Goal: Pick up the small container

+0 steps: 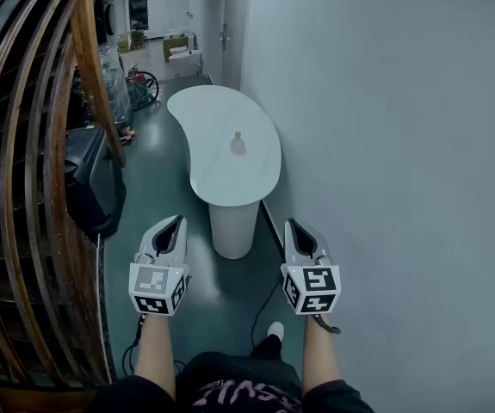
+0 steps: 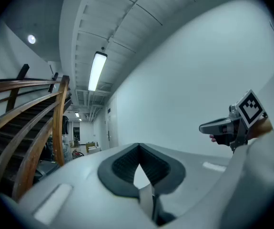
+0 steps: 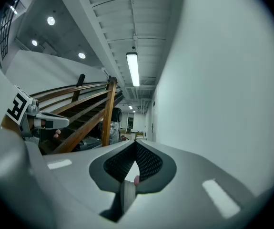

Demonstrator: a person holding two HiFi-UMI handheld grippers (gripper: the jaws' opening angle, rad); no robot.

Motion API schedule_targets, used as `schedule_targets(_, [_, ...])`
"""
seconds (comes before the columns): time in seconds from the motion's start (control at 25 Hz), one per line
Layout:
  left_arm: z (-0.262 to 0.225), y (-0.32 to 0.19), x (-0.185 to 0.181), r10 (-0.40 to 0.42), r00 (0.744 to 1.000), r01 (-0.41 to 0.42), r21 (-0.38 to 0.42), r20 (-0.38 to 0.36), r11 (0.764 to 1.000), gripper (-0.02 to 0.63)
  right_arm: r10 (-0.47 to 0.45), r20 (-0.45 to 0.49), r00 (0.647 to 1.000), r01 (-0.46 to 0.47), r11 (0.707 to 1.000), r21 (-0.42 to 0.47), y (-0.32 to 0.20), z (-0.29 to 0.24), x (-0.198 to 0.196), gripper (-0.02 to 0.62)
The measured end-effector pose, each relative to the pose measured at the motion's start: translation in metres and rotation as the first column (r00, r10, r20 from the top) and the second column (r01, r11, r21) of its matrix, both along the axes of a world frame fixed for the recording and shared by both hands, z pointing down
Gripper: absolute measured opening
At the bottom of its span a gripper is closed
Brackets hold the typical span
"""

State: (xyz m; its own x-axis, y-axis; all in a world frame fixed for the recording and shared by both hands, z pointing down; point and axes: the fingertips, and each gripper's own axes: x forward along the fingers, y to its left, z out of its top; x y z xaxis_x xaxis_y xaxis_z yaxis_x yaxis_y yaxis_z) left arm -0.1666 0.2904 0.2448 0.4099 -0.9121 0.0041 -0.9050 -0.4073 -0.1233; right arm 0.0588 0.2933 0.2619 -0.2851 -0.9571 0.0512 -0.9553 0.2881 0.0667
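- Head view: the small container [image 1: 238,144] stands upright on the white table [image 1: 221,183]. It is near the table's right edge, the one beside the wall [image 1: 385,144], and roughly midway along that edge. I see nothing else on the tabletop.
- The container looks pale pink with a narrower top, like a little bottle. It is too small here for me to tell the material or whether it has a cap.
- The left claw [image 1: 178,220] and right claw [image 1: 288,223] are held low, side by side. Both are short of the table's near edge and well apart from the container.
- Left gripper view: the tips are pressed together and nothing is held between them. Only the hollow behind the tips gapes.
- Right gripper view: the same, closed and empty.
- Handling, my estimate: light and stiff, probably with smooth sides. The base is small, so a sideways nudge could tip it or slide it across the glossy tabletop.
- Where to grip, my judgement: across the wider body, low to middle, with the jaws level. I would avoid the narrow top and use a moderate squeeze in case it is thin-walled.
- The next move calls for closing the distance and opening one claw. The right claw is on the container's side of the table.
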Motion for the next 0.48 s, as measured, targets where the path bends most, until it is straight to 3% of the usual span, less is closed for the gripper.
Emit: schedule_targets(0.48, [0.0031, 0.0043, 0.0039, 0.014, 1.000, -0.014, -0.003, 0.008, 1.000, 0.000, -0.003, -0.010, 1.000, 0.003, 1.000, 0.005, 0.0038, 0.0016, -0.0002, 0.009])
